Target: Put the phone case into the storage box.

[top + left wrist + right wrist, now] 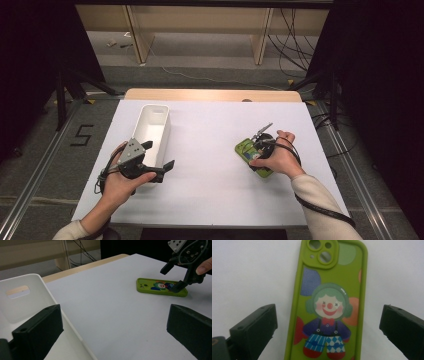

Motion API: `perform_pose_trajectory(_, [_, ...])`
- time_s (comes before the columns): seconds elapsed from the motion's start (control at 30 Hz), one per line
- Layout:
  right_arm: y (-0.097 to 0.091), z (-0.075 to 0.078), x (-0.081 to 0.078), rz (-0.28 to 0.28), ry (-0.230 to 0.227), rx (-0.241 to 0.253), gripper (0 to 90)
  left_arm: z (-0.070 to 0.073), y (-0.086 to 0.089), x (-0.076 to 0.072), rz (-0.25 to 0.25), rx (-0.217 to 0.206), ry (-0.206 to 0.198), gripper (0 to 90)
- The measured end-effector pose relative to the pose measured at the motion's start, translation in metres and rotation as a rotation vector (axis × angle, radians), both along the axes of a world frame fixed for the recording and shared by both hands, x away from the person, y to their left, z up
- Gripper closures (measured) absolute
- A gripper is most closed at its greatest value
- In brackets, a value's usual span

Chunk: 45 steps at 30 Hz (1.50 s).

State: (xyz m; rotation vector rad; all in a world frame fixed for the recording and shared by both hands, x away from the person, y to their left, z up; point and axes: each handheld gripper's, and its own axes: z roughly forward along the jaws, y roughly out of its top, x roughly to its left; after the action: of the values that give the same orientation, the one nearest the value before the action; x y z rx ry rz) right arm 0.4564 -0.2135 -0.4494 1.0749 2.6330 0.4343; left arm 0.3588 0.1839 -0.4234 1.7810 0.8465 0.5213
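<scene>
Black jaws of my right gripper (325,332) stand wide, empty, straddling the green phone case (329,302) flat on the table (210,145); I should lower squarely and pinch its long edges.

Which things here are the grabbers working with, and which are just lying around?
In the job:
- green phone case, between the open jaws of the right gripper
- white bin, beside the open left gripper

Just lying about:
- cables on the floor beyond the table

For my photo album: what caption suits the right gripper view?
Open right gripper poised over a green clown phone case on the white table.
</scene>
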Motion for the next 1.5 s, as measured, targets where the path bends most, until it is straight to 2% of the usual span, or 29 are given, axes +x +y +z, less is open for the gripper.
perform_pose_trajectory(0.23, [0.004,-0.004,0.006,0.005,0.054,-0.036,3.8,0.0,0.0,0.0,0.0,0.001,0.0,0.0])
perform_pose_trajectory(0.93, [0.015,-0.012,0.018,0.039,0.1,-0.136,6.9,0.0,0.0,0.0,-0.005,0.001,0.0,0.0])
perform_pose_trajectory(1.5, [0.013,-0.013,0.025,0.03,0.154,-0.124,6.5,0.0,0.0,0.0,-0.007,0.003,0.001,0.0])
